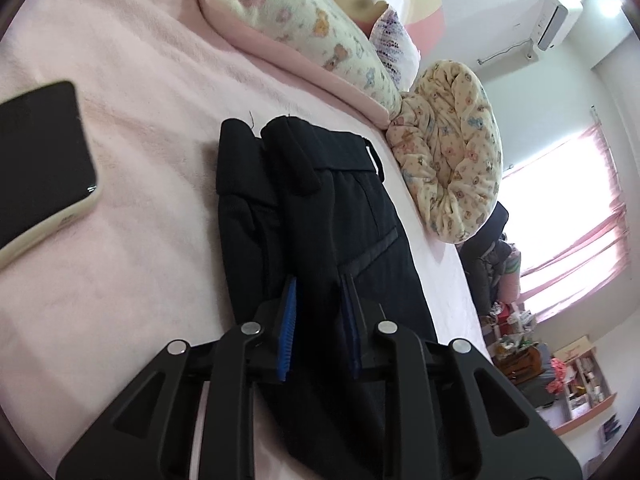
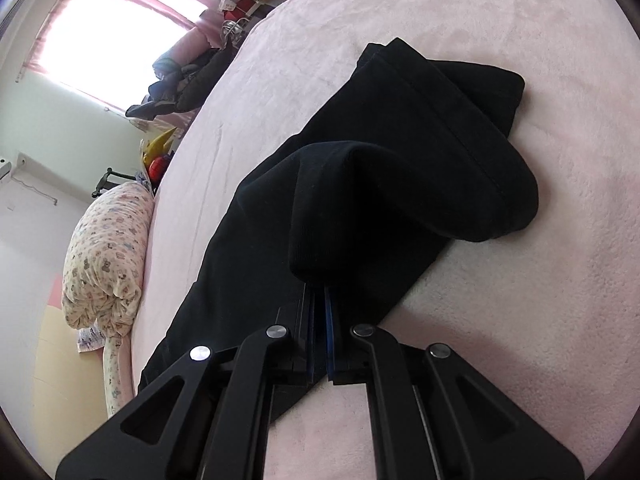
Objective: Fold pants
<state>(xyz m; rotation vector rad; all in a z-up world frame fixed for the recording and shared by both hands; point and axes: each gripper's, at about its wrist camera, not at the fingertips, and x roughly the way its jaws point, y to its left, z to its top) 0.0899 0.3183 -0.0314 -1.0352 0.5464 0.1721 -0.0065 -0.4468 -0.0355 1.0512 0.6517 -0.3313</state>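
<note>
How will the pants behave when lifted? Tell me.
Probably floppy: the pants already drape and bunch where the right gripper pinches them. Likely thick and fairly heavy, since the folds look rounded. Probably not slippery: the knit looks matte between the left gripper's pads.

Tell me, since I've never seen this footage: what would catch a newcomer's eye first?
Black pants lie lengthwise on the pink bed cover, dark against it. The right gripper is shut on a raised fold of the pants, while the left gripper sits open over the fabric. A dark-screened phone lies on the bed in the left wrist view, and a bear-print rolled quilt sits beyond the pants.
</note>
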